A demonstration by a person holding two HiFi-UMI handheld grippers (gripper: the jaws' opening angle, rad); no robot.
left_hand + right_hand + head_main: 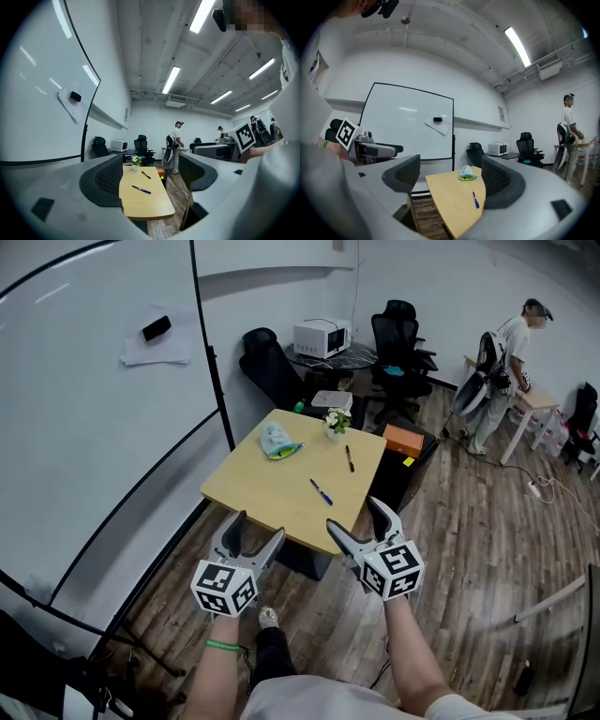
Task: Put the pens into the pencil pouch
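No words, numbers or brand names can be read anywhere. The only printed signs are black-and-white square marker patterns on the white cube (pixel 225 588) of the left tongs (pixel 258 526) and on the matching cube (pixel 392 568) of the right tongs (pixel 354 514). The white paper sheets (pixel 153 348) on the whiteboard (pixel 84 427) are too small to show any print.

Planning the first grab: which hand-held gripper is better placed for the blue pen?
Right, probably: the right hand-held gripper is open and nearer the blue pen than the left hand-held gripper, also open.
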